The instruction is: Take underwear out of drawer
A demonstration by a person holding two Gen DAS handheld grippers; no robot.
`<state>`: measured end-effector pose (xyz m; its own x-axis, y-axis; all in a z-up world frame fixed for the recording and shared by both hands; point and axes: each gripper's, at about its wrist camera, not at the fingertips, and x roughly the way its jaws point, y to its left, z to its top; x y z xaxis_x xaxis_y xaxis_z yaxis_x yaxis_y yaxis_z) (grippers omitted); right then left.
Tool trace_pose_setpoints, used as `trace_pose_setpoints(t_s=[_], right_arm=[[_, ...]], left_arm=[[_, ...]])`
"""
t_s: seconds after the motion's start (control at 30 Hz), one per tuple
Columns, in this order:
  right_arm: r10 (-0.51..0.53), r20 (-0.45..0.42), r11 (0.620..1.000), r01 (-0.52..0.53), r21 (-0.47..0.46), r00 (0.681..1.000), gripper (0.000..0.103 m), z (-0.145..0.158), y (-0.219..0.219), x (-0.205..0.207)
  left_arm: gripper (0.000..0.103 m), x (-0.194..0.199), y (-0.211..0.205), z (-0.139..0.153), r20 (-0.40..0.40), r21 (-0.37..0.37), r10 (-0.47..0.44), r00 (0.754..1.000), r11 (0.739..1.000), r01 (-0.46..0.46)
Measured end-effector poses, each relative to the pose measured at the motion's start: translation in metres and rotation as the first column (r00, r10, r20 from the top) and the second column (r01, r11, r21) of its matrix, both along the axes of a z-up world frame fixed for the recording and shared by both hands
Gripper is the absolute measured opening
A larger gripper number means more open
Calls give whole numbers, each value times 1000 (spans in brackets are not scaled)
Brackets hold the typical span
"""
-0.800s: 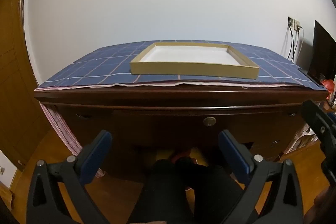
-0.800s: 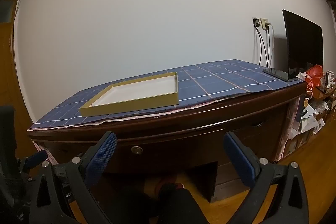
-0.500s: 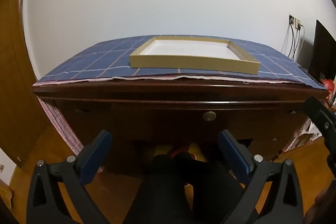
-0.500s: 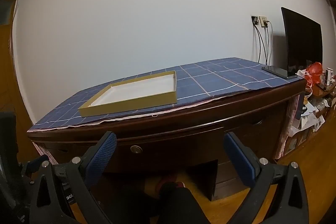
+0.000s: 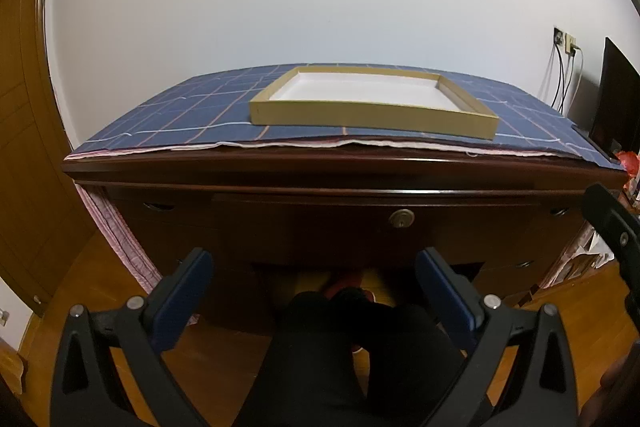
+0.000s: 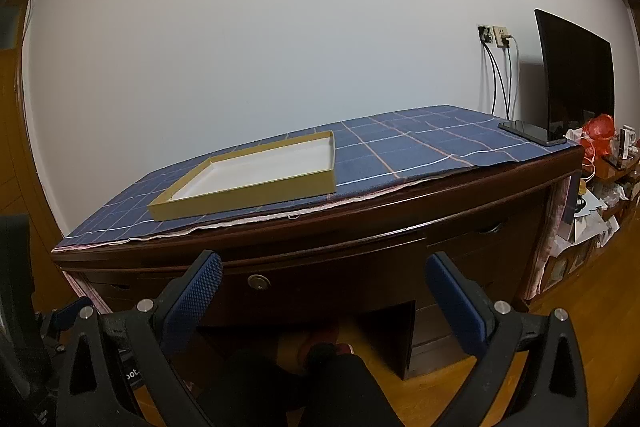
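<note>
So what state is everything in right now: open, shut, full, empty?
Middle drawer: shut.
Shallow cardboard tray: empty, on the checked cloth.
Left gripper: fingers wide open, holding nothing.
Right gripper: fingers wide open, holding nothing.
Monitor: dark.

We face a plain white wall (image 6: pixel 280 47) behind a dark wooden desk (image 5: pixel 340 179) draped with a navy checked cloth (image 6: pixel 420 143). Wood flooring (image 5: pixel 224 359) runs beneath us, a brown wooden door (image 5: pixel 24 147) stands at left, and cables hang from a wall socket (image 6: pixel 494 35) beside a dark monitor (image 6: pixel 572 75)
</note>
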<state>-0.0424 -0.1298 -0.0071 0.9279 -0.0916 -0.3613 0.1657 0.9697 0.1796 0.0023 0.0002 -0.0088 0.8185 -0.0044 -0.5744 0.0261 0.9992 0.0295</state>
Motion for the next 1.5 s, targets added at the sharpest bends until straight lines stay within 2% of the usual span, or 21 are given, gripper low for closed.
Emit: trace_pose_setpoints(t_s=[1.5], right_arm=[[-2,-13,1000,3,20,1000,103,-3,-4,3]], left_arm=[[103,0,1,1,-2,4,-1,1000,1000,1]])
